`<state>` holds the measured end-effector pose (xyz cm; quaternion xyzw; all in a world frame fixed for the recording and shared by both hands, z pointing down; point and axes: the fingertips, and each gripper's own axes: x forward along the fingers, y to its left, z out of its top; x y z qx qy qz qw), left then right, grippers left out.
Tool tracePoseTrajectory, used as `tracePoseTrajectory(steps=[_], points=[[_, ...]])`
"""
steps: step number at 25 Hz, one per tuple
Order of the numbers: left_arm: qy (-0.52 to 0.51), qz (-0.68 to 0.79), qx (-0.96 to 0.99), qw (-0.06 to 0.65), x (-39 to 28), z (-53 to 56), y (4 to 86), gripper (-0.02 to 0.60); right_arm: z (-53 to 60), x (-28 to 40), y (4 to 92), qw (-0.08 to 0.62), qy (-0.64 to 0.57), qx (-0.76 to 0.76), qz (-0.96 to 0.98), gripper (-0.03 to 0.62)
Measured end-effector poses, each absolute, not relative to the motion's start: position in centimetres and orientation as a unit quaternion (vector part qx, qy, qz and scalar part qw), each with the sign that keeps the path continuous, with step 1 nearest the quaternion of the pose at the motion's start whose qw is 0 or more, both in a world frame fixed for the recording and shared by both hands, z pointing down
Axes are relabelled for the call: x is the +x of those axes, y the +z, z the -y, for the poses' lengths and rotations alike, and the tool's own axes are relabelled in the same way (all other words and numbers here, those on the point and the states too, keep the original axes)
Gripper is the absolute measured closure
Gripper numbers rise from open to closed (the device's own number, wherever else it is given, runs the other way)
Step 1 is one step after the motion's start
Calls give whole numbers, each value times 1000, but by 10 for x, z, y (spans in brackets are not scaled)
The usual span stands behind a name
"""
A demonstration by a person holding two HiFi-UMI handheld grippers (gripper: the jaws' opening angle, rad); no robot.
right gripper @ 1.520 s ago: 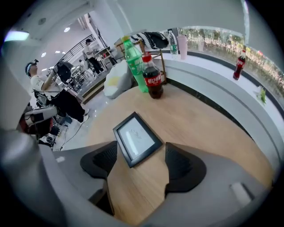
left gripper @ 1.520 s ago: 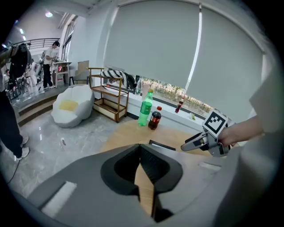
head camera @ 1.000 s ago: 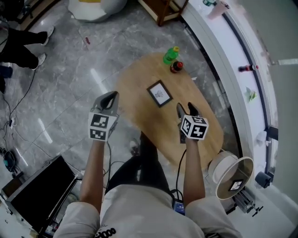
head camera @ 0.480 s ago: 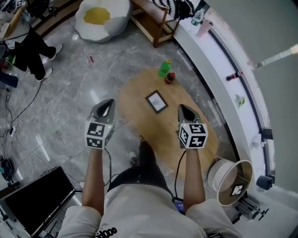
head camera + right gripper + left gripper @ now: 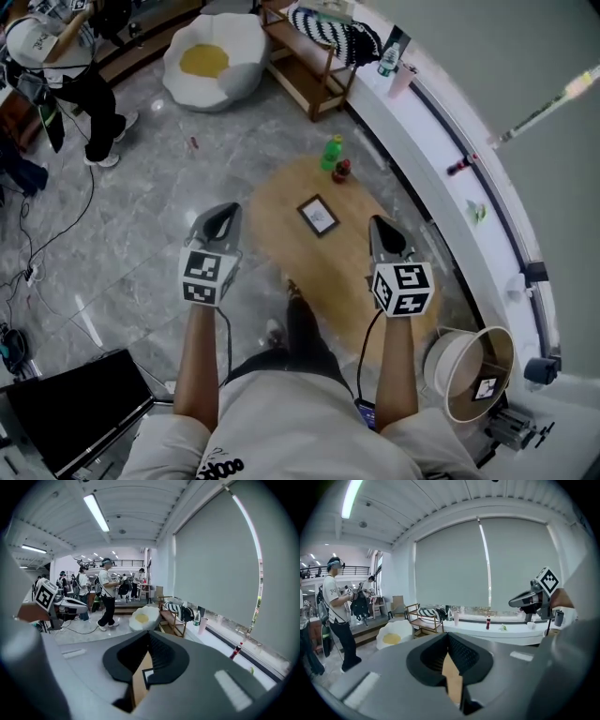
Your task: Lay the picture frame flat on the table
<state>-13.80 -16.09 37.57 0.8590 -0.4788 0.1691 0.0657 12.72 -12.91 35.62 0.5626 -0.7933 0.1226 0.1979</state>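
The picture frame [image 5: 318, 215] is lying flat, face up, on the oval wooden table [image 5: 349, 274], roughly midway across the top and a little short of the green bottle [image 5: 333, 151] and the small red-and-dark object [image 5: 342, 171] standing at the far end. Nothing is touching it.

Both hands are pulling up and back from the tabletop. A second ago the right gripper [image 5: 383, 231] was hanging low beside the frame with its jaws spread; now it is riding high over the near part of the table with the jaws pressed together on nothing. The left gripper [image 5: 222, 216] is hovering over the floor off the table's left edge, its jaws likewise closed and empty – only a slit of wood is showing between them. The table is also looking smaller in the head view, so the person seems to be straightening up.

The frame has not shifted through this, so the laying-down appears finished, and the arms are simply clearing away.
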Motion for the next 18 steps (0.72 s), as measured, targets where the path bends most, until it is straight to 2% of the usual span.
tracePoseTrajectory(steps=[18], points=[[121,444,887,-20,-98,98,264,571,62,122,236,136,35,569,810,591]])
